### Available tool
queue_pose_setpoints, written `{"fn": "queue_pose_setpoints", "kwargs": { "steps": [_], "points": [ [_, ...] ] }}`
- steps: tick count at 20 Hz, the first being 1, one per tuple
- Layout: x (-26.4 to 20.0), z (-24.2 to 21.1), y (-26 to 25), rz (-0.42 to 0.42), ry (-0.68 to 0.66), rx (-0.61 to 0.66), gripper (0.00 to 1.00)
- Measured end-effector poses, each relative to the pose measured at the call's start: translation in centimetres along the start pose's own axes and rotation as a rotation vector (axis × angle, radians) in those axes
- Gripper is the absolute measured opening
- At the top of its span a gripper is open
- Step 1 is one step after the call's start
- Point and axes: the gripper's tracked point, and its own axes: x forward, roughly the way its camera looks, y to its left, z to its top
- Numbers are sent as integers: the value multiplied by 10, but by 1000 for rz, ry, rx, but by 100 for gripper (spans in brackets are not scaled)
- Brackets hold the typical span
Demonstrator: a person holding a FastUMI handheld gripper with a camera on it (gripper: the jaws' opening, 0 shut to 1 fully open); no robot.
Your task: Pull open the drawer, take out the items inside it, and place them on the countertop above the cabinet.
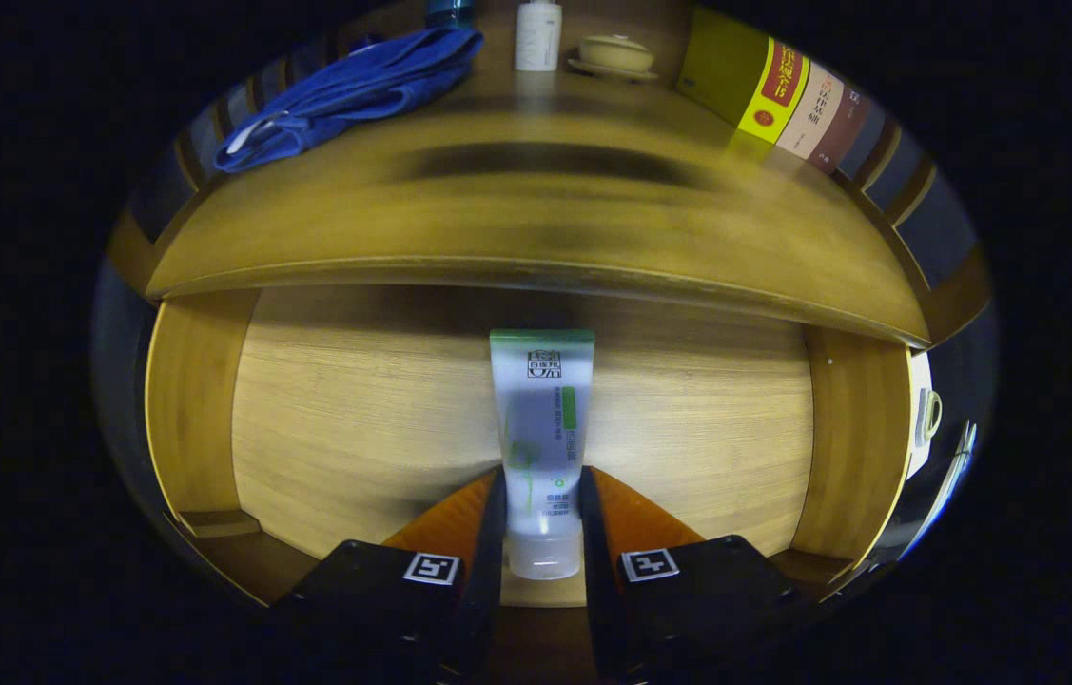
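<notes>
Gripping now: the claw (pixel 543 533) is closed on a white and pale grey plastic squeeze tube with green print (pixel 541 428), one finger on each side of its lower body just above the cap.
Claw opening: narrow, only as wide as the tube; both fingers appear to press its sides, with no gap visible.
Tube position: it points away from the claw, cap end nearest the camera, flat crimped end farthest; it sits over the middle of the open light wooden drawer (pixel 355 428), and whether it rests on the drawer floor or is just lifted off it cannot be told.
Handling, as a judgement: the tube looks light and soft-walled, so a hard squeeze would dent it; its glossy skin may slip, and the long end beyond the fingers could droop or swing.
Best hold, as a judgement: low on the body near the stiff cap shoulder, where the claw already is.
Step in hand: likely lifting the tube out of the drawer toward the surface.
Surface: the brown wooden countertop (pixel 536 219) lies above and beyond the drawer, with its front edge directly over the tube's far end.
Already on the surface: a folded blue cloth (pixel 355 90) at the far left, a white bottle (pixel 536 36) and a small cream lidded dish (pixel 615 54) at the back edge, and upright books (pixel 773 95) at the far right.
Free room: the middle of the surface near its front edge.
</notes>
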Motion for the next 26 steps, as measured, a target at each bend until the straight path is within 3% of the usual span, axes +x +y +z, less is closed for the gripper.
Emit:
{"fn": "queue_pose_setpoints", "kwargs": {
  "steps": [5,6,20,26],
  "points": [
    [-10,10,1,10,-60,-24,48],
    [-17,10,-3,13,-69,-20,41],
    [-94,31,22,57,-185,-39,41],
    [-112,63,19,44,-243,-34,41]
  ]
}}
